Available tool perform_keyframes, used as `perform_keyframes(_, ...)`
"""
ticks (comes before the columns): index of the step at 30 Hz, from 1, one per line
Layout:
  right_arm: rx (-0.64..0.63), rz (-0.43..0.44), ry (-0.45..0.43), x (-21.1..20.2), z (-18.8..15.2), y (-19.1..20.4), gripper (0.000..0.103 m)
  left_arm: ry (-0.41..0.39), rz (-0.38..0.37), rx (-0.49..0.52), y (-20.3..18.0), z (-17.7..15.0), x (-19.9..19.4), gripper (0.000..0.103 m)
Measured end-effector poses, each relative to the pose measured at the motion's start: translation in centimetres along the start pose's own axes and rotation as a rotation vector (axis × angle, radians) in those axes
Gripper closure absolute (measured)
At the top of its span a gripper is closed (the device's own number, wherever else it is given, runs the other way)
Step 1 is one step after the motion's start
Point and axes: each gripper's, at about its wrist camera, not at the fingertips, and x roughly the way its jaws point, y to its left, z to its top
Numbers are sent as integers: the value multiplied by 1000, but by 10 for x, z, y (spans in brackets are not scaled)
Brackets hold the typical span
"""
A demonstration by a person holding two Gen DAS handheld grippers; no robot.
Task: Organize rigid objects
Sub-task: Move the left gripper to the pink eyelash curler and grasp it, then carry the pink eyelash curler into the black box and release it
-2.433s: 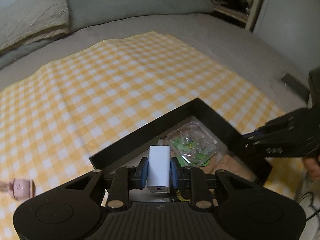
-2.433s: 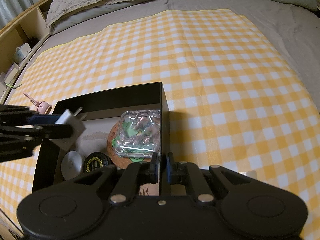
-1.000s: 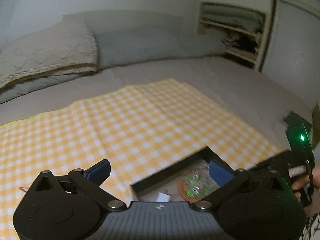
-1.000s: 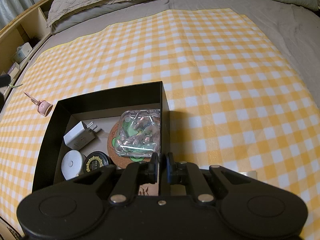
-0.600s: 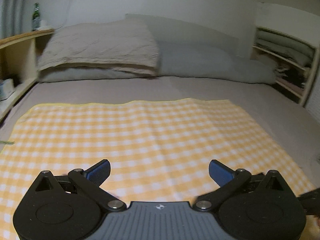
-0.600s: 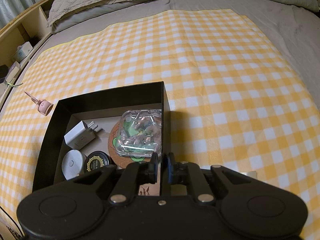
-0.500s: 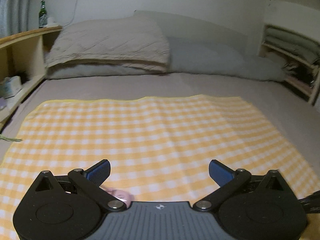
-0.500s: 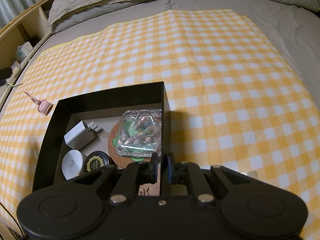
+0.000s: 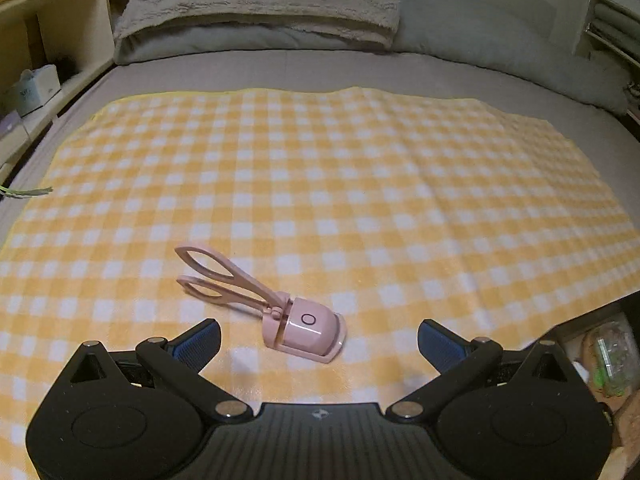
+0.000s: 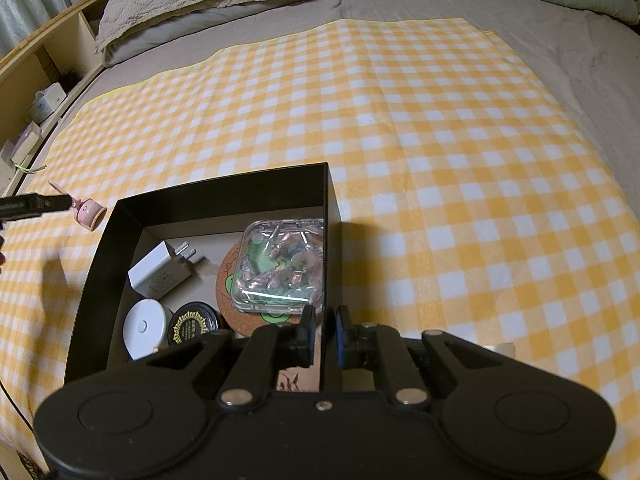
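Left gripper [image 9: 319,330] jaws wide open, lined up on the pink curler [image 9: 304,326] lying on the cloth [image 9: 360,184] left of the box [image 10: 120,216]. Right gripper [image 10: 322,334] clamps the box's right wall. Next: descend, close on the curler's head.

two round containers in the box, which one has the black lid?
The black-lidded tin with gold print, the one touching the cork coaster. The other, the plain white puck, sits by the black box wall.

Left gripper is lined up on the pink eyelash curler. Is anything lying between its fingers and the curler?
Nothing visible. The open left gripper faces the pink eyelash curler directly, with only bare yellow checked cloth between and around them.
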Motion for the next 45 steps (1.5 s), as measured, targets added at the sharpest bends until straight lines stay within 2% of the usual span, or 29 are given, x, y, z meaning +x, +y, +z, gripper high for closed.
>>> perform_keyframes(4, 1, 0, 1, 0, 0, 0, 91, 9, -3, 30, 2, -1, 19, 0)
perform_keyframes(8, 1, 2, 6, 2, 0, -1, 91, 26, -14, 116, -3, -4, 32, 3)
perform_keyframes(12, 0, 2, 7, 2, 1, -1, 91, 60, 7, 169, -9, -5, 48, 16)
perform_keyframes(16, 2, 2, 11, 4, 1, -2, 91, 63, 14, 176, -11, -5, 54, 25)
perform_keyframes(19, 1, 1, 15, 6, 1, -2, 91, 50, 7, 161, -10, -3, 56, 44)
perform_keyframes(26, -1, -1, 16, 7, 3, -3, 91, 50, -15, 157, -7, -7, 45, 44)
perform_keyframes(31, -3, -1, 16, 7, 3, -3, 91, -6, -43, 133, -9, -4, 25, 44)
perform_keyframes(38, 0, -5, 20, 8, 2, -3, 91, -115, -171, 143, -32, 4, -22, 44)
perform_keyframes(45, 1, -6, 18, 8, 1, -3, 91, -165, -384, 261, -90, 0, -66, 44)
